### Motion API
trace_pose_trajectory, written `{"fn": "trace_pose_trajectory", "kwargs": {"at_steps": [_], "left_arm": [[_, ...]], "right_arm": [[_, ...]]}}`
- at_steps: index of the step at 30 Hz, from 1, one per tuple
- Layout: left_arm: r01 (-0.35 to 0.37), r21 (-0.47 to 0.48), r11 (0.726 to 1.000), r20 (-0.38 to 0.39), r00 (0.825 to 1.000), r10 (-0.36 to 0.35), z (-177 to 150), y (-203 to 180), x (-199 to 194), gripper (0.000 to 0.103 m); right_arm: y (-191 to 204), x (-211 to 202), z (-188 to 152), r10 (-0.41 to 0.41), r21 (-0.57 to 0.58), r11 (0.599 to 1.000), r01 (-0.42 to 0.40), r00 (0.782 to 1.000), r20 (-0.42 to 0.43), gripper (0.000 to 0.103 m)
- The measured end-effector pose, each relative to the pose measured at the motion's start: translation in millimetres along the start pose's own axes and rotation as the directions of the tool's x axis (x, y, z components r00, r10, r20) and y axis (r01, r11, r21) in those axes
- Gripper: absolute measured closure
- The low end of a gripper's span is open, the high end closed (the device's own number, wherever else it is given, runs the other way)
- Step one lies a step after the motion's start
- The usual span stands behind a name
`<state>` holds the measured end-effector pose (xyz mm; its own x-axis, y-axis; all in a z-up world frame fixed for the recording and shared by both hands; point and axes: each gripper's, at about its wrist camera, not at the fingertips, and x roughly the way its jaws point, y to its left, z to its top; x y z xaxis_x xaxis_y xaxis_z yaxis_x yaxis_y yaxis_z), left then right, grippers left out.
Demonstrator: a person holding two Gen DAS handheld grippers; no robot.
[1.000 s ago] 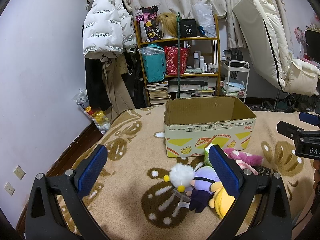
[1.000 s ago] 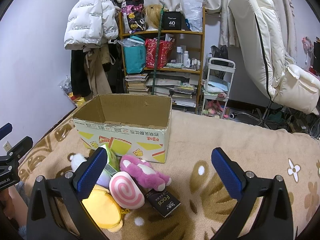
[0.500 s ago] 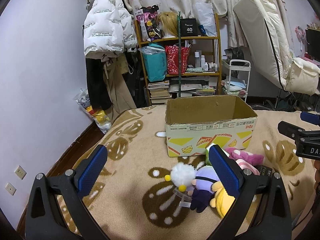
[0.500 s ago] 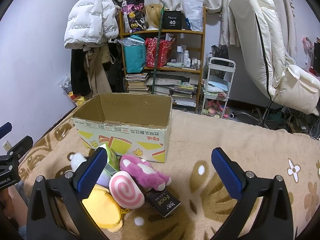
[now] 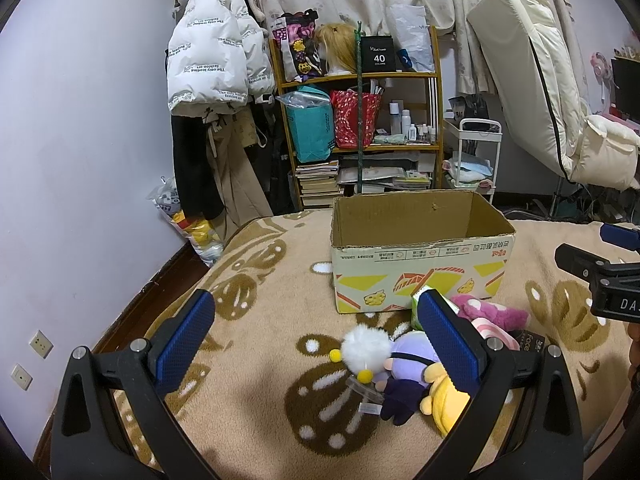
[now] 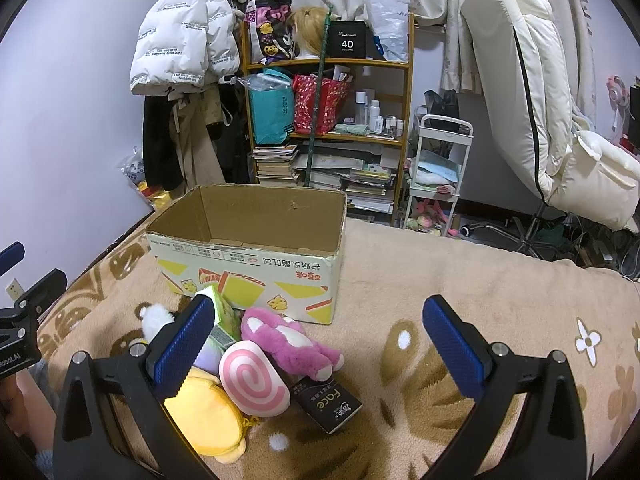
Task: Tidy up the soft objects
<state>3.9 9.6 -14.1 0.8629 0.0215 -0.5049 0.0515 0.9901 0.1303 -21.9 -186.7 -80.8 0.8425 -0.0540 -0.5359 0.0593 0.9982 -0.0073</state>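
The beige blanket [image 5: 260, 280] and cardboard box [image 5: 420, 276] sit as before — nothing has shifted. Your left gripper [image 5: 316, 340] and right gripper [image 6: 324, 344] still hover wide open, empty — plush toys [image 6: 288, 340] untouched.

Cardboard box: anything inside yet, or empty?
As far as visible, empty: the cardboard box stands open, bare inner walls and floor strip showing; the plush toys lie outside, in front.

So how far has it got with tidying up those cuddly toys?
Nothing looks done yet: the cardboard box shows only bare cardboard inside. Nothing is in hand; the left gripper and right gripper are both open. Left to do: the pink plush, swirl cushion and yellow plush lie on the blanket.
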Motion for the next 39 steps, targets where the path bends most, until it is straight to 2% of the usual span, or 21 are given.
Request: {"fn": "trace_pose_trajectory", "kwargs": {"at_steps": [30,39], "left_arm": [[-0.009,0.032,0.999,-0.011,1.0,0.01,0,-9,0,0.003],[0.009,0.059,0.998,-0.052,0.999,-0.006,2,-15,6,0.003]], "right_arm": [[1,5,-6,-0.002,-0.004,1.0,0.002,1.0,-0.017,0.0],[0,6,-7,-0.005,-0.007,1.0,0.005,1.0,-0.027,0.0]]}}
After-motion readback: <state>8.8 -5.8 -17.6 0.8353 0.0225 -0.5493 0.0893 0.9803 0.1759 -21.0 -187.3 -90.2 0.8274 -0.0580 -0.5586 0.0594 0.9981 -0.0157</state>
